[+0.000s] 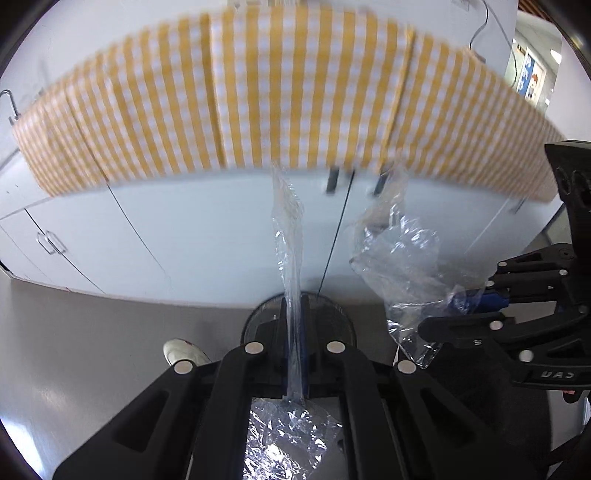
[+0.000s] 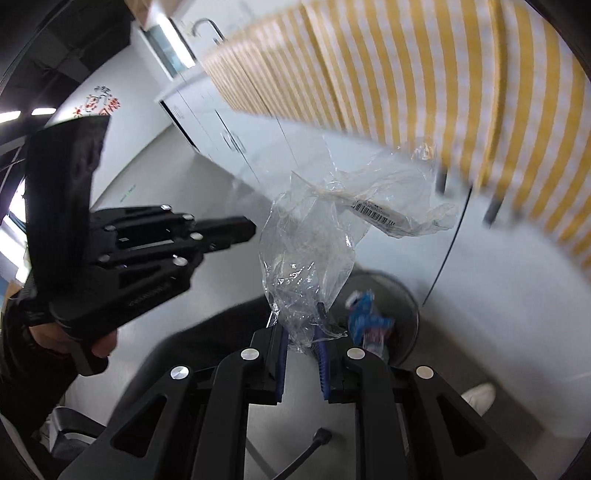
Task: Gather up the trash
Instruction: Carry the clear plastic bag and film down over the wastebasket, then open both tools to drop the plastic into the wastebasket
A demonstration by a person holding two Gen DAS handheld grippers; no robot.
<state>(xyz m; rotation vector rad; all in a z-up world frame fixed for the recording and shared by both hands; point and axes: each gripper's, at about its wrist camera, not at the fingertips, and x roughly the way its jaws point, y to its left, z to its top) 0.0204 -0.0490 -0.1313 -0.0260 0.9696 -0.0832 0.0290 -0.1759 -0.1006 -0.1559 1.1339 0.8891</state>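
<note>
Left tongs (image 1: 294, 354) pinch a clear plastic strip (image 1: 288, 236); right tongs (image 2: 300, 338) pinch a crinkly wrapper (image 2: 314, 251). Featherlight, slippery stuff, so bunched folds probably grip best.

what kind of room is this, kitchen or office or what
Probably a kitchenette or break room: white cabinets with a faucet above, a table under a yellow checked tablecloth, and a mesh waste bin on the grey floor.
</note>
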